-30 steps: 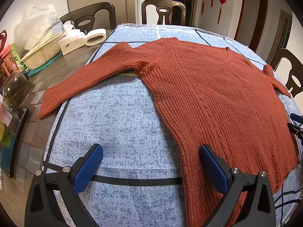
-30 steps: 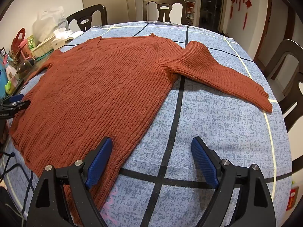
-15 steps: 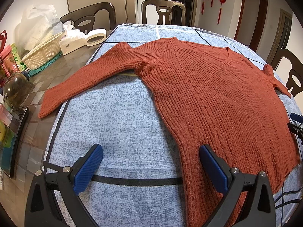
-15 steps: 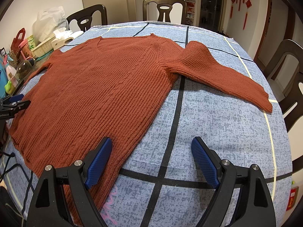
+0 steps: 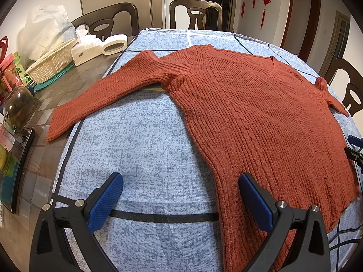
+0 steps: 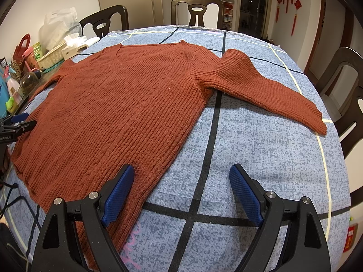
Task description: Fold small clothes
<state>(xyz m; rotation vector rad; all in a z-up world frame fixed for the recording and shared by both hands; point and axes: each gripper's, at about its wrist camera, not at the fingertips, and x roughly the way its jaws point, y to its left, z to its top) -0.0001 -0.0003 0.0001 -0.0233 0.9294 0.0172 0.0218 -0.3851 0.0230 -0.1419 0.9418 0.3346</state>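
Nothing has shifted since the earlier frames. The rust-red sweater lies flat and unfolded across the blue cloth covering the table, sleeves spread toward both side edges. The left claw and right claw hang released at the sweater's two hem corners.

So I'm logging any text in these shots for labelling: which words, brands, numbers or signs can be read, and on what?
"...Robot.AI" (start cut off): white print on the black body of the left tongs, seen in the right wrist view.
Packets and bottles at the table's left edge: print too small and blurred to read.
Red item at the lower right: markings unreadable.
Sweater and tablecloth: no text.
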